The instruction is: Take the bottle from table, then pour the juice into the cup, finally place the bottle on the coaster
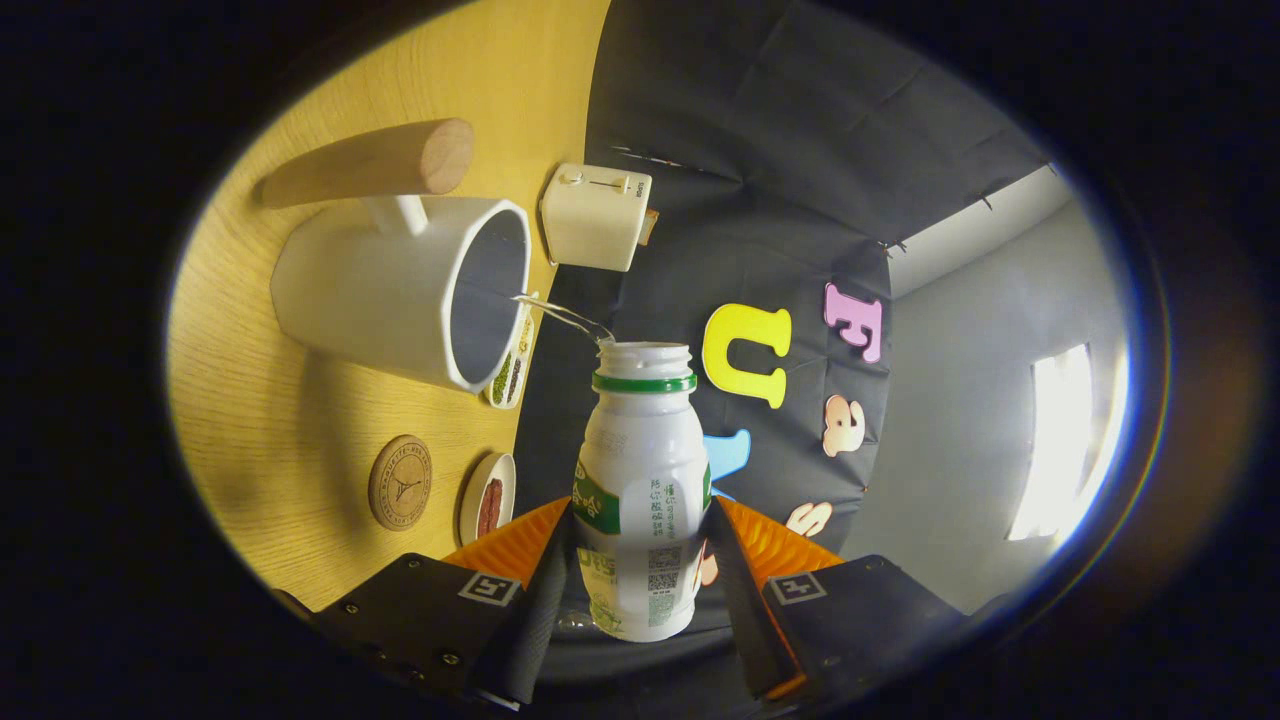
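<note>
Tongs: the tongs (640, 580) clamp the white plastic bottle (640, 500).
Pour: underway into the white ceramic cup (400, 290).
Left: round cork coaster (400, 482) on the desk (300, 420).

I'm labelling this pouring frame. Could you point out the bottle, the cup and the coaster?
bottle (640, 480): gripper view, on its white body, clamped between the gripper's fingers.
cup (370, 290): gripper view, on its white outer wall, beyond the bottle's mouth.
coaster (400, 482): gripper view, on its round wooden face, on the table.
</note>
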`<control>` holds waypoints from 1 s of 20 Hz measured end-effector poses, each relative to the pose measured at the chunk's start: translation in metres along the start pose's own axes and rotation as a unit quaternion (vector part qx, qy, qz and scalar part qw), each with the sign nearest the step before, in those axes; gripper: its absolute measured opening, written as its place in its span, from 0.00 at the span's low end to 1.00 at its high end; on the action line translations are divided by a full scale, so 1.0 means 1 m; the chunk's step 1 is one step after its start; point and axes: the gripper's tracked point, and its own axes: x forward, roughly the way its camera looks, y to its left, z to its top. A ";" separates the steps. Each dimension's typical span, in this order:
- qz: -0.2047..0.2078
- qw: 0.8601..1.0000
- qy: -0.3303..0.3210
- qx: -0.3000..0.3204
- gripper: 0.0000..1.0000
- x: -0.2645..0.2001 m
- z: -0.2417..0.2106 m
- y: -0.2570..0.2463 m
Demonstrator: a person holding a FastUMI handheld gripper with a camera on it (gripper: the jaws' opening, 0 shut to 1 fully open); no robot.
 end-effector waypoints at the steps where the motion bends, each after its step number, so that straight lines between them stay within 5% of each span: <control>1: -0.001 1.000 0.000 0.000 0.75 0.000 0.000 0.000; 20: -0.010 1.000 -0.006 -0.020 0.75 0.001 0.000 -0.004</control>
